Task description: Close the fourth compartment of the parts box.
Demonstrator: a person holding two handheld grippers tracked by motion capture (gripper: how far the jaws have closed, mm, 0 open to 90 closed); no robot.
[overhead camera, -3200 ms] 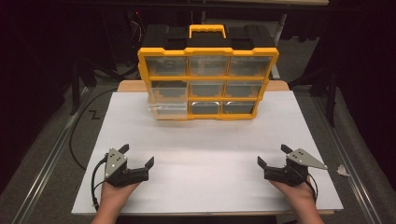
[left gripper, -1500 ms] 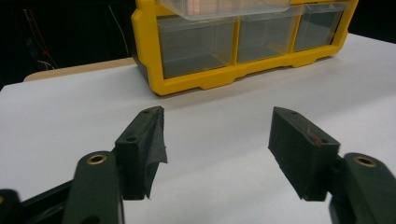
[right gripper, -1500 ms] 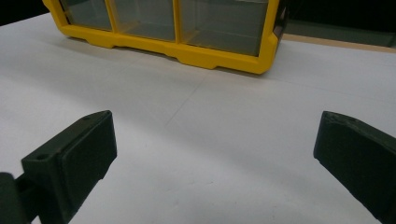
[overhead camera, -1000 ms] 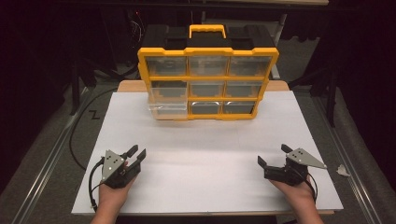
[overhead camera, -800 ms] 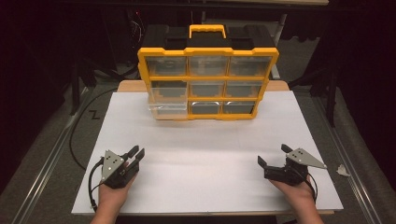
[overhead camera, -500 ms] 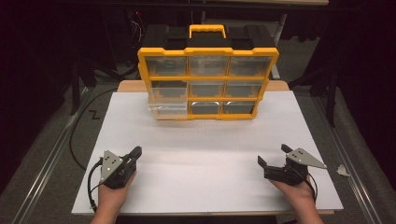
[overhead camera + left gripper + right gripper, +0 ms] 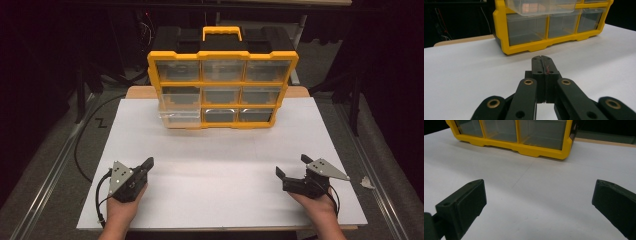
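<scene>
Since the earliest frame the left gripper (image 7: 148,162) has brought its jaws together: they stood apart then and are now pressed flat against each other, gripping nothing, as the left gripper view (image 7: 543,62) shows with only a thin seam between the two black pads. The hand holding it has barely shifted and rests low on the near left part of the white sheet-covered bench (image 7: 220,150). The right gripper (image 7: 294,169) has not moved over the same span; its jaws are spread wide with nothing between them, and in the right gripper view (image 7: 539,202) the two black pads stand far apart at either side with bare white surface in the gap.

At the far side of the bench stands the yellow plastic organiser case with clear drawers and a black back (image 7: 222,87), upright, its yellow carry handle (image 7: 222,33) on top. Its front is a grid of three rows of three transparent compartments. One clear drawer at the left of the grid (image 7: 179,111) juts out from the frame; the others sit flush. Both grippers are well apart from the case and from each other. A black cable (image 7: 100,197) trails from the left gripper beside the person's left hand (image 7: 121,210).
</scene>
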